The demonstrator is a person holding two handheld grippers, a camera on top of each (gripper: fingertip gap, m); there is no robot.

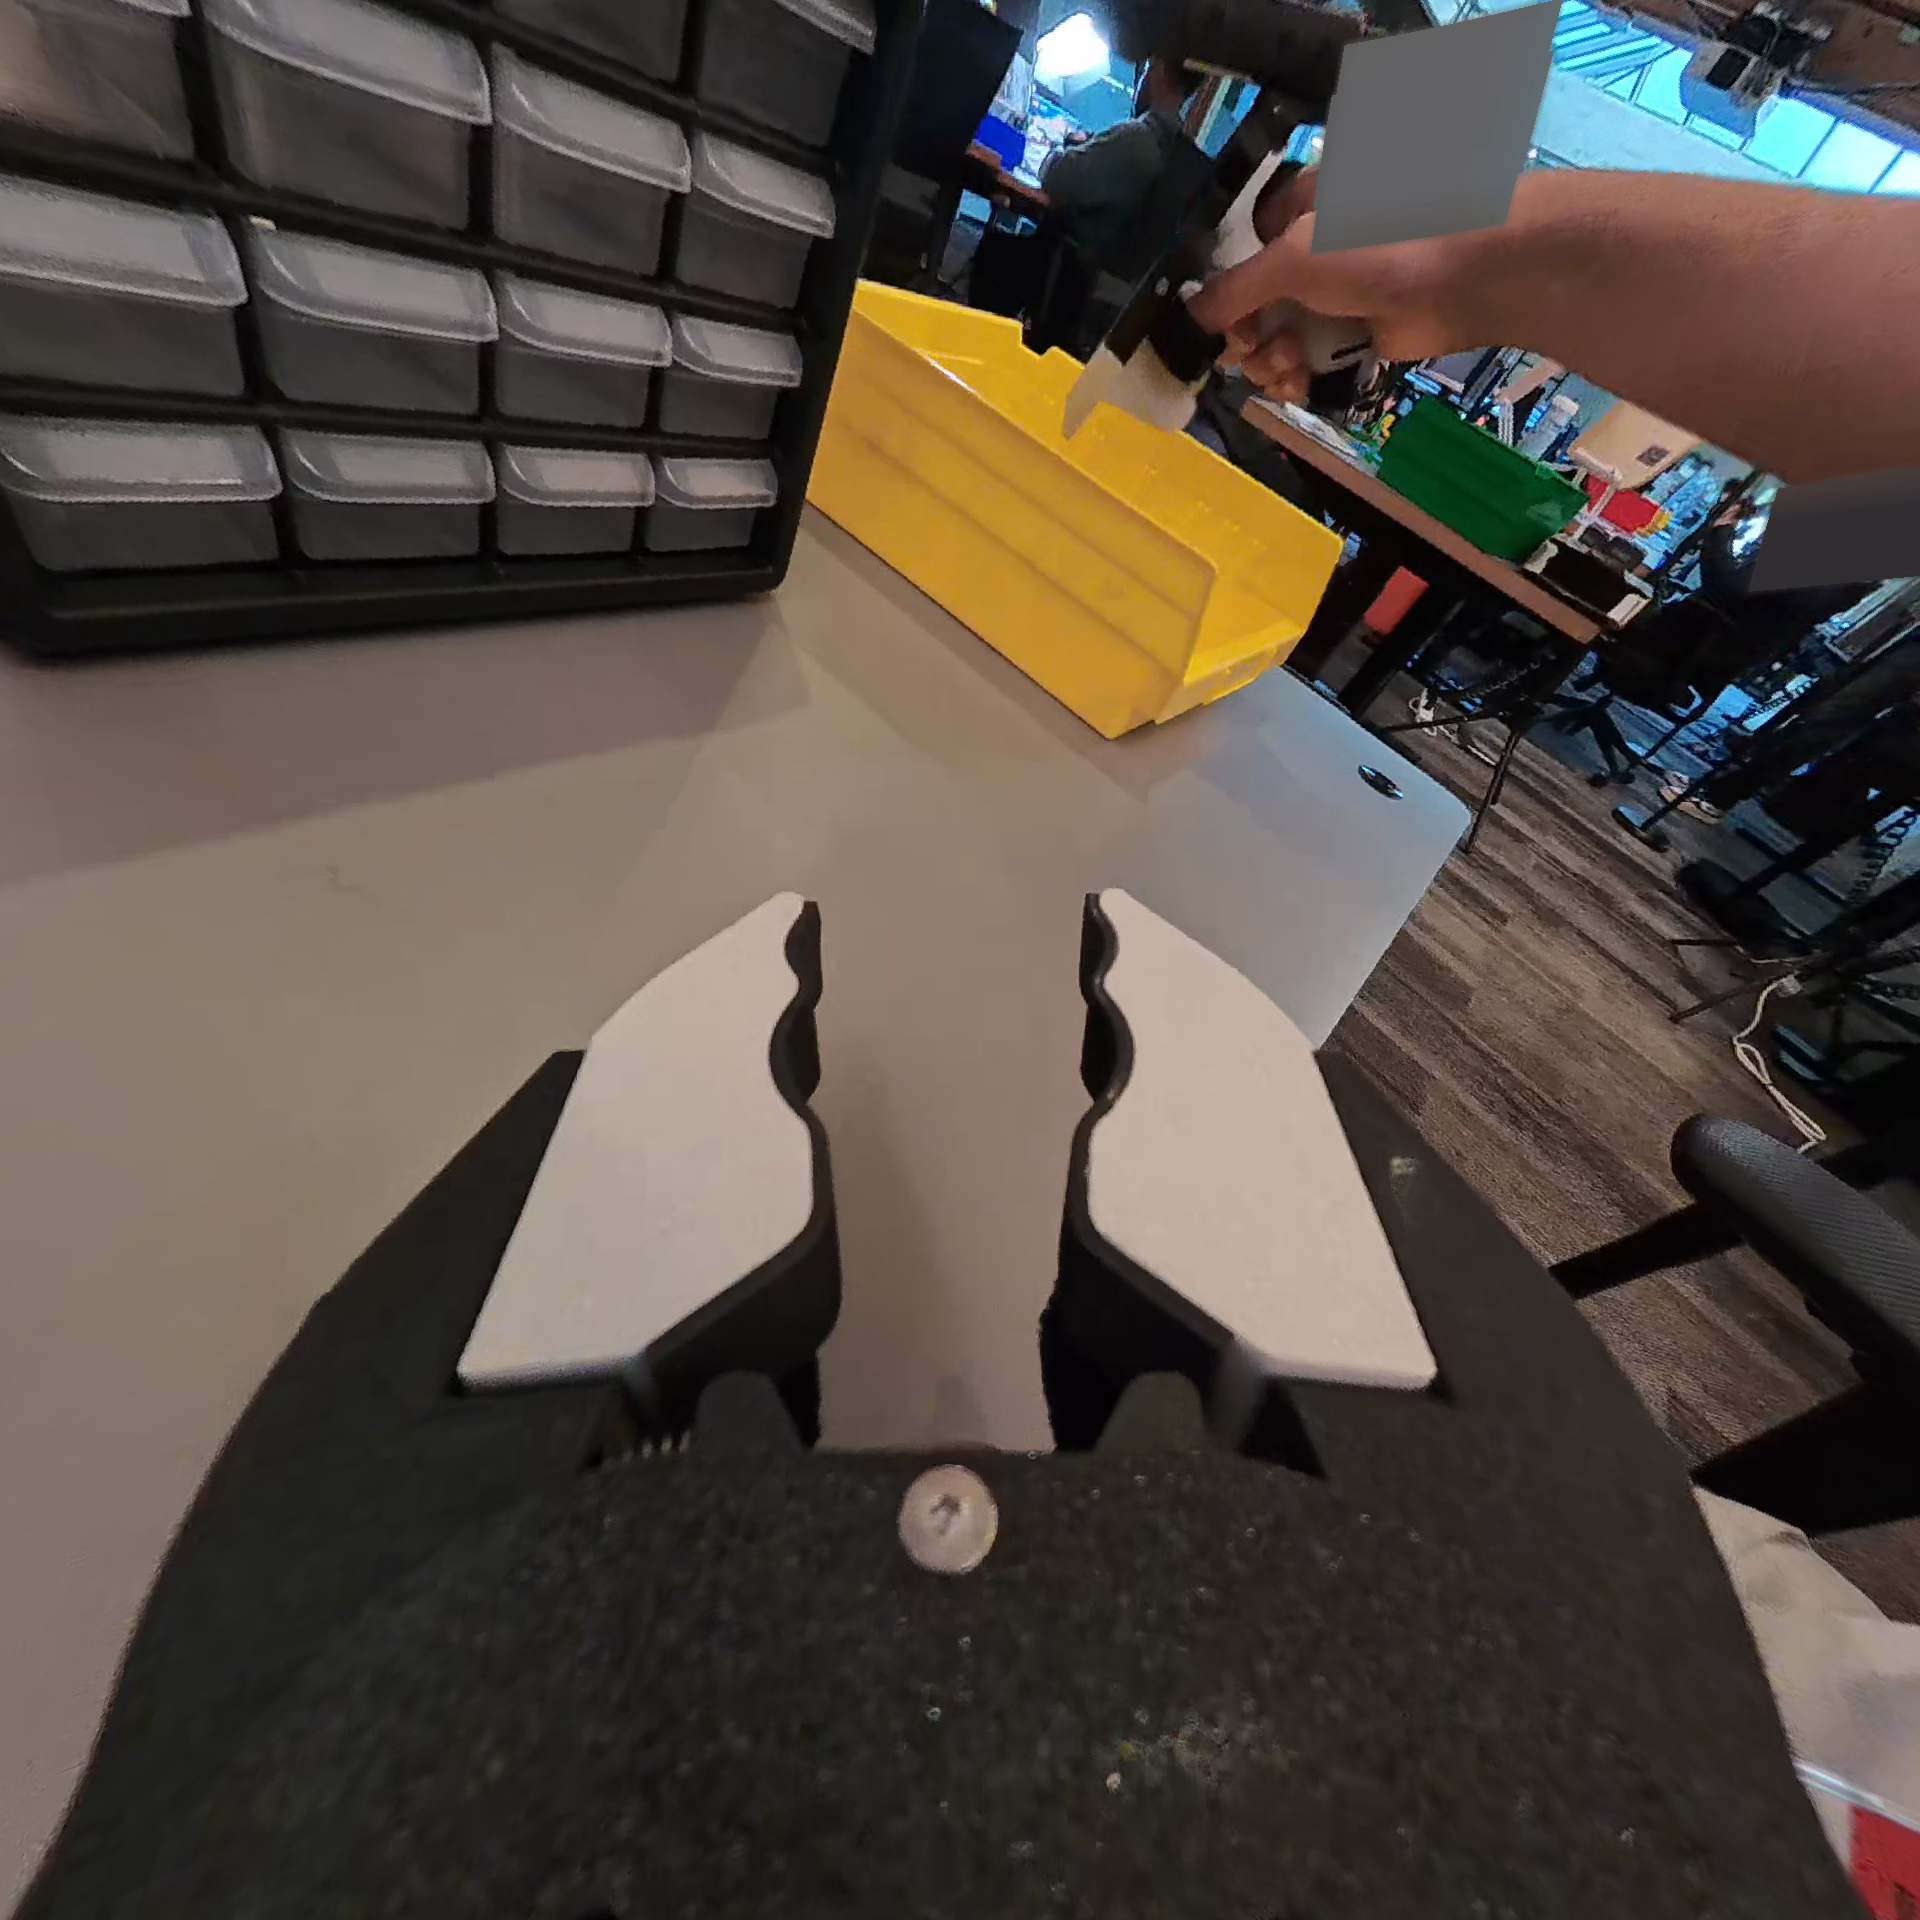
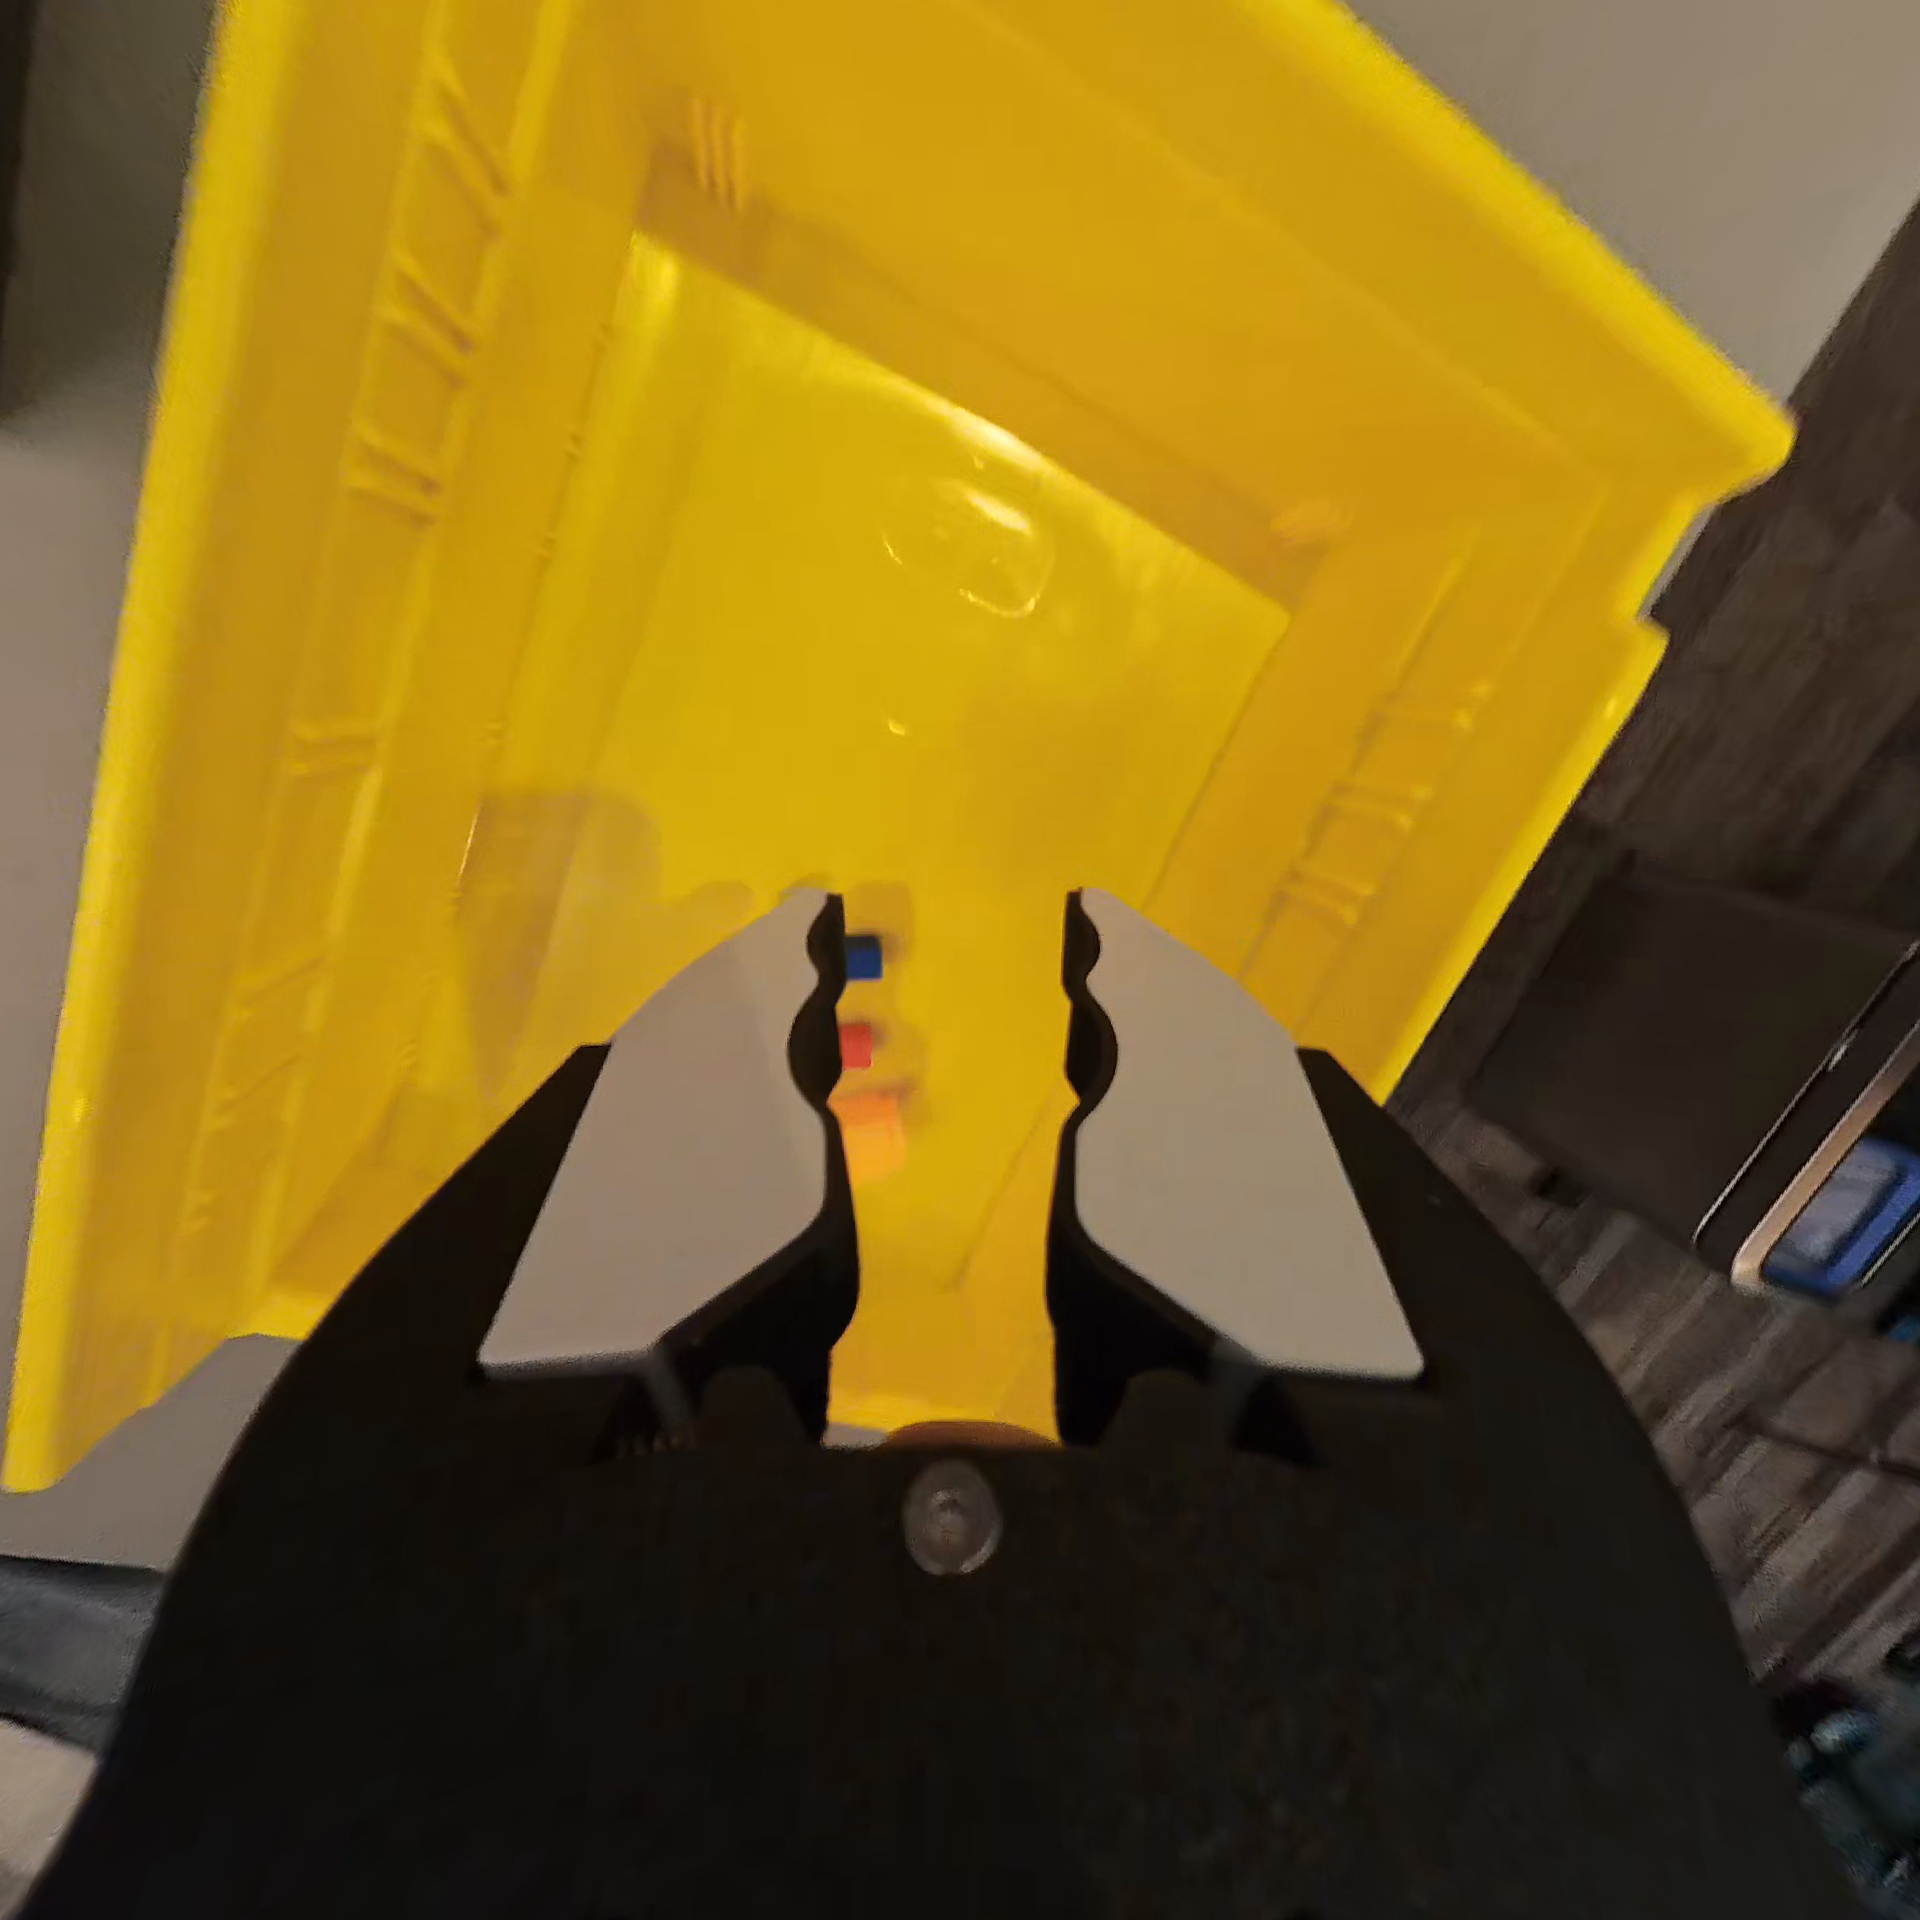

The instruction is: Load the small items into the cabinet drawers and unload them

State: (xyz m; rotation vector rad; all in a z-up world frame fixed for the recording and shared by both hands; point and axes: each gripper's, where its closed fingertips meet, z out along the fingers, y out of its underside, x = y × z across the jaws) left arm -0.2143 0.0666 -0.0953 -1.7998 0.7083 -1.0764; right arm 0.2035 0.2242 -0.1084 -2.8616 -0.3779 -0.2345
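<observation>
A black cabinet (image 1: 416,301) with several clear drawers, all pushed in, stands at the back left of the grey table (image 1: 520,790). A yellow bin (image 1: 1049,540) sits to its right. My left gripper (image 1: 951,914) is open and empty above the bare table. My right gripper (image 2: 951,904) is open and empty, pointing down into the yellow bin (image 2: 727,520). On the bin floor, between its fingers, lie a small blue item (image 2: 864,956), a red one (image 2: 858,1044) and an orange one (image 2: 878,1132). The right gripper (image 1: 1101,400) also shows in the left wrist view, held by a hand over the bin.
The table's right corner (image 1: 1382,790) drops off to a wood-look floor (image 1: 1558,1039). A black chair armrest (image 1: 1797,1195) is at the right. Another table with a green bin (image 1: 1475,478) stands farther back. A dark device (image 2: 1829,1174) lies on the floor to the right of the bin. The black cabinet (image 1: 416,301) lies some 20 cm from my left tips, 35 cm from my right tips.
</observation>
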